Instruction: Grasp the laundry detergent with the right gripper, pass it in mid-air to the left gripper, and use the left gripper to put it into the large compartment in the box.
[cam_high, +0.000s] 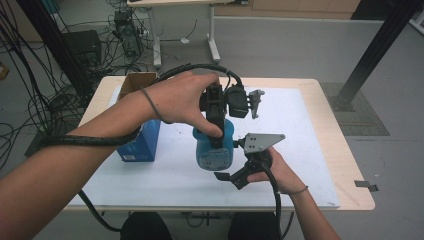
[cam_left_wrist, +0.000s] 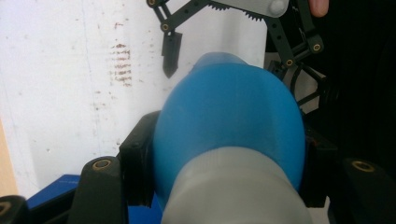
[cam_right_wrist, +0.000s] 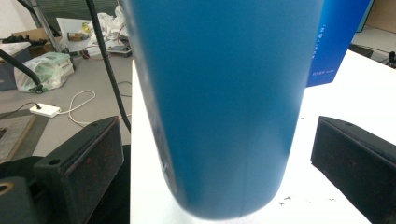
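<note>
Right now left hand-held gripper (cam_high: 216, 131) clamps the blue bottle (cam_high: 215, 147) at its top, just above the desk (cam_high: 320, 150), w/ right hand-held gripper (cam_high: 239, 175) open around its base, so it could slip & tip.

No legible txt anywhere. Blue box (cam_right_wrist: 337, 37) has small white print, label on blue bottle (cam_high: 214, 159) too — both too blurry to read.

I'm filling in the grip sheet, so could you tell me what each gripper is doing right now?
Left gripper: closed on the blue bottle, near its top.
Right gripper: open, jaws apart either side of the bottle.
</note>
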